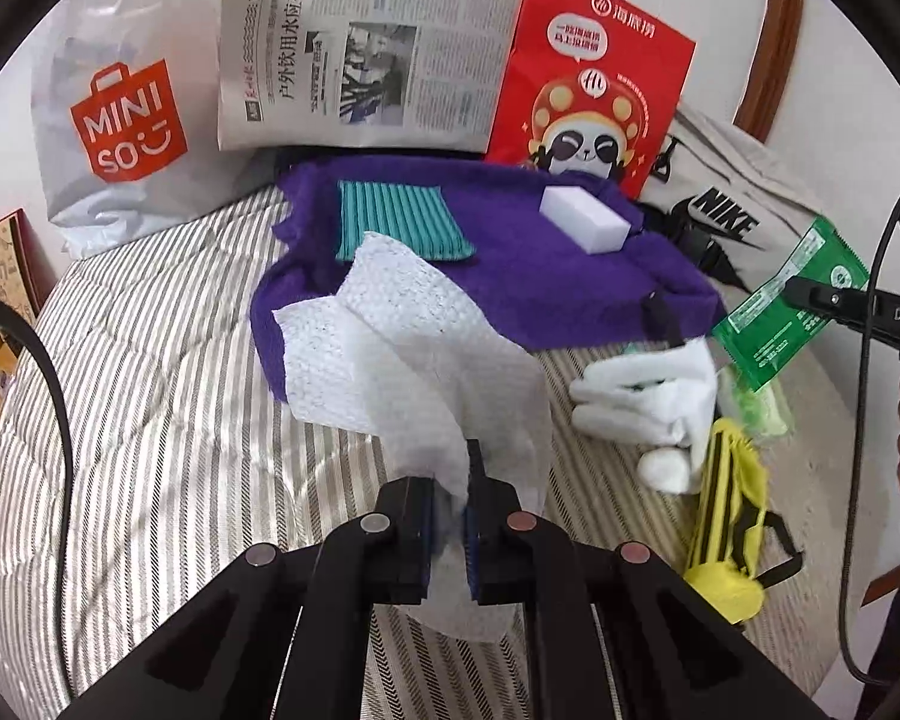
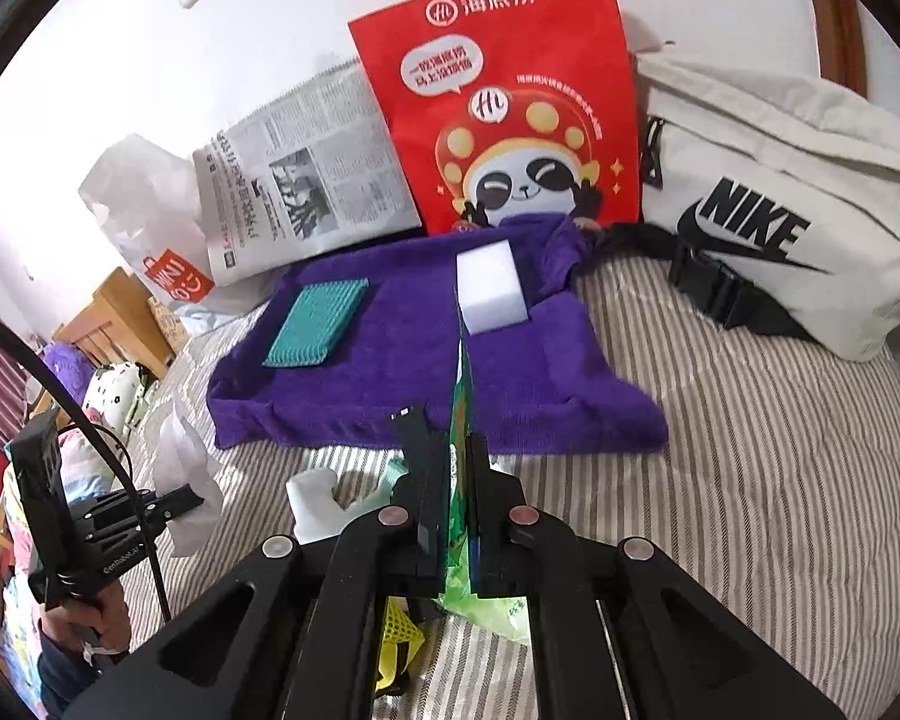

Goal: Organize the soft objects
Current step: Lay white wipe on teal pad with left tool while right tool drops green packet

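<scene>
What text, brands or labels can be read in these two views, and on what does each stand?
"MINISO": white plastic bag.
"NIKE": beige waist bag.
"海底捞": red paper bag.
"户外饮用水应有管用": newspaper headline; body text too small.
"DAS": right gripper, cut off.
Green packet: print unreadable.

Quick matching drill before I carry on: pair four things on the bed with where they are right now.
1. white textured paper towel
2. green plastic packet
3. white rectangular sponge block
4. white cotton glove

a. lying on the striped bedcover
b. clamped in the left gripper
c. resting on the purple towel
d. clamped in the right gripper

Pairs: 1-b, 2-d, 3-c, 4-a
</scene>
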